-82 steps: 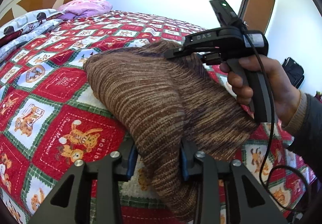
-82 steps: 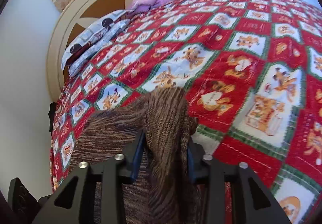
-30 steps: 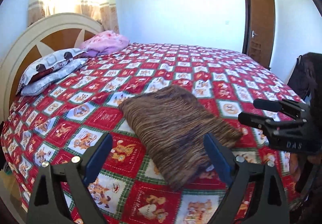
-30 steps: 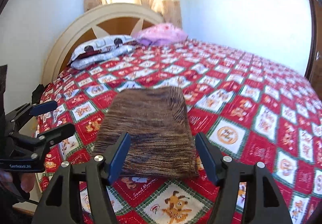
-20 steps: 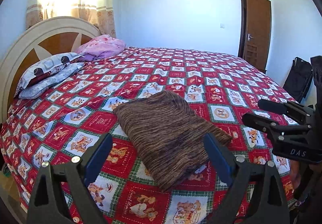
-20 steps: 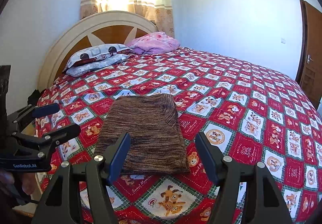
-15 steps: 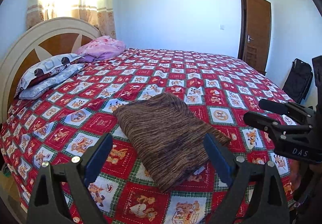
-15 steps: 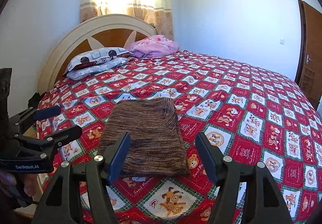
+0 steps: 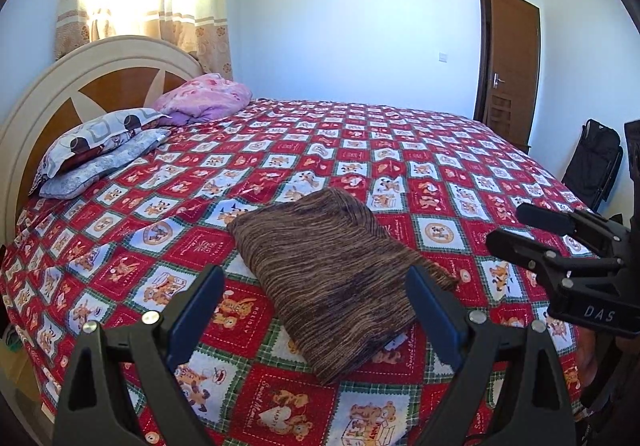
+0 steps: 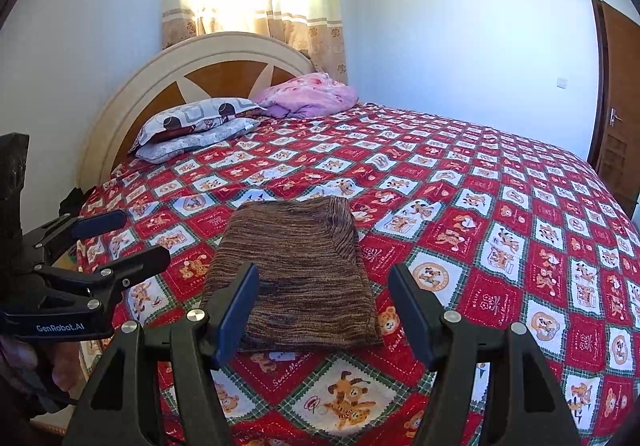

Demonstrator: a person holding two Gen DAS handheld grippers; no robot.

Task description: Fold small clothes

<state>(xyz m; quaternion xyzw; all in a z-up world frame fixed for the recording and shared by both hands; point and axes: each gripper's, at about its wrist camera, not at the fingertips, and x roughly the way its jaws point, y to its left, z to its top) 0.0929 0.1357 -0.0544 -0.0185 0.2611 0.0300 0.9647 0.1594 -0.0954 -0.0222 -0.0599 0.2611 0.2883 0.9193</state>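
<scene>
**Brown knit folded on the bed, both claws clear of it**

Brown, streaky knit cloth point(image 9: 340, 278) lies folded into a thick, roughly rectangular pad near the front edge of the bed point(image 9: 440, 149), on the red patchwork cover. Its stripes run in tan and dark brown, and the near end shows stacked layers with a rounded fold along one side. It looks soft and light, with a loose weave that would sag and stretch if lifted by one point; it is not fragile and not slippery, and the cover beneath should hold it in place. A good hold would likely be at the two near corners, pinching all layers together so the fold does not slide open, or along the rounded edge if it has to be moved as a pad.

From the layers, the fold seems finished or nearly so.

The left claw point(image 9: 316, 310) hangs above the front of the cloth, spread wide and gripping nothing. The right claw point(image 10: 324, 310) is likewise spread and empty, poised over the near end without touching it.

Farther back lie two patterned pillows point(image 10: 192, 125) and a pink bundle point(image 10: 308, 93) against the headboard point(image 10: 224, 65). A wooden door point(image 9: 512, 65) stands in the far wall.
</scene>
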